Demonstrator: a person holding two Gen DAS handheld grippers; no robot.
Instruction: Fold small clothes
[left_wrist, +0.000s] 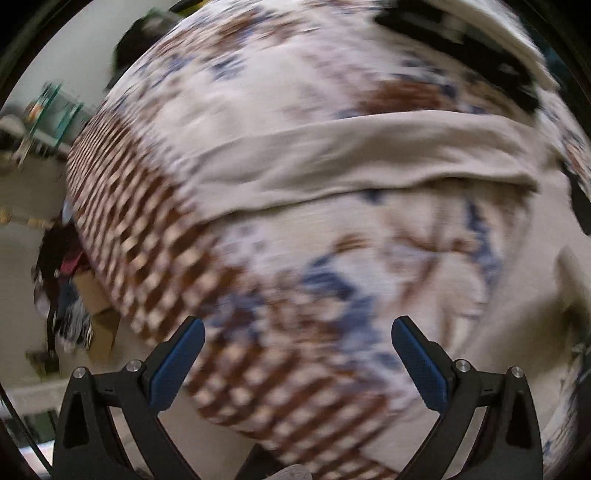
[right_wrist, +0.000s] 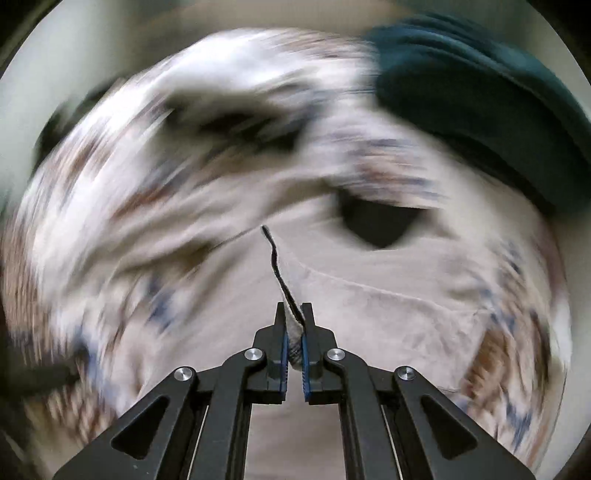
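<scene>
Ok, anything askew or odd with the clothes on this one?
Nothing damaged. The beige garment lies rumpled on the patterned bedcover, one edge pinched in the right gripper. The left gripper hangs open, empty. Both views are motion-blurred, so finer details can't be judged.

My fingers (left_wrist: 188, 354) are matt black plastic with blue ribbed pads and bright metal pivot pins. The beige garment (left_wrist: 362, 155) below looks like soft, matt cloth with a stitched hem. It lies on a printed bedspread (left_wrist: 155, 229), also matt fabric. The dark green cloth (right_wrist: 480, 110) looks thicker, plush and dull.
</scene>
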